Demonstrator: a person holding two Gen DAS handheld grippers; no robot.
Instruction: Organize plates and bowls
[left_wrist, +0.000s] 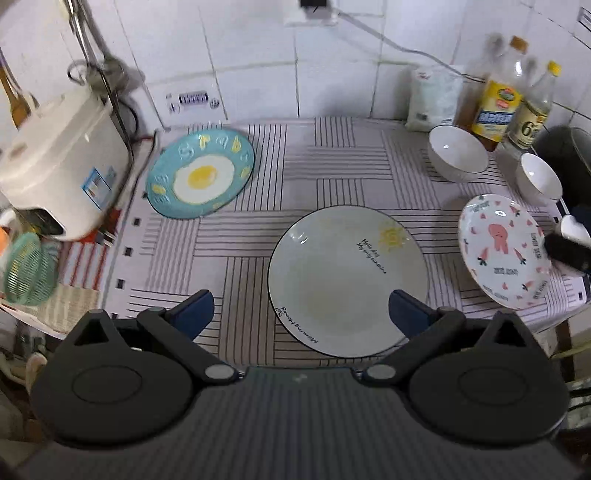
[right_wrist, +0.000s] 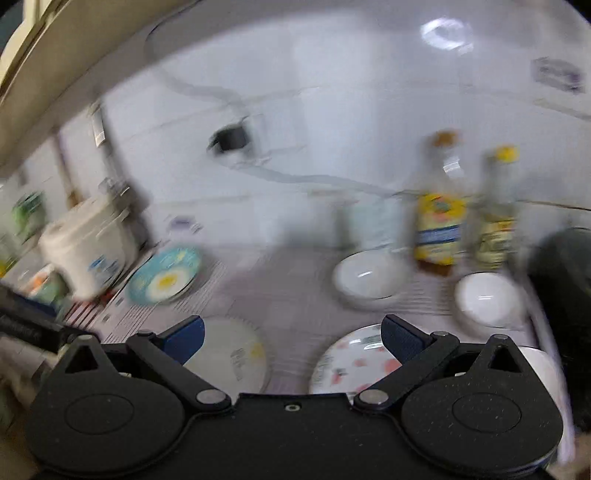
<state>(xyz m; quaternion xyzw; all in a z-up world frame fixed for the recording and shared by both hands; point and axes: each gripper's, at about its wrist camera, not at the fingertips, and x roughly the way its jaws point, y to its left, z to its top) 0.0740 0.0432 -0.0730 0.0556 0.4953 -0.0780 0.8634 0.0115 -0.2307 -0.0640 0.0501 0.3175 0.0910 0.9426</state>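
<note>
Left tool (left_wrist: 301, 314), spread apart and empty, hovers just near-left of the pale round sun-printed plate (left_wrist: 347, 280) on the striped desk (left_wrist: 332, 166).

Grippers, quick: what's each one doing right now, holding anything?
Left gripper: open, empty, above the pale plate.
Right gripper: open, empty, above the table; view blurred.

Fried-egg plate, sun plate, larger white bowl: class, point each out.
Fried-egg plate (left_wrist: 201, 175): left wrist view, on the yolk.
Sun plate (left_wrist: 343, 284): left wrist view, bare centre.
Larger white bowl (left_wrist: 458, 153): left wrist view, inside.
</note>
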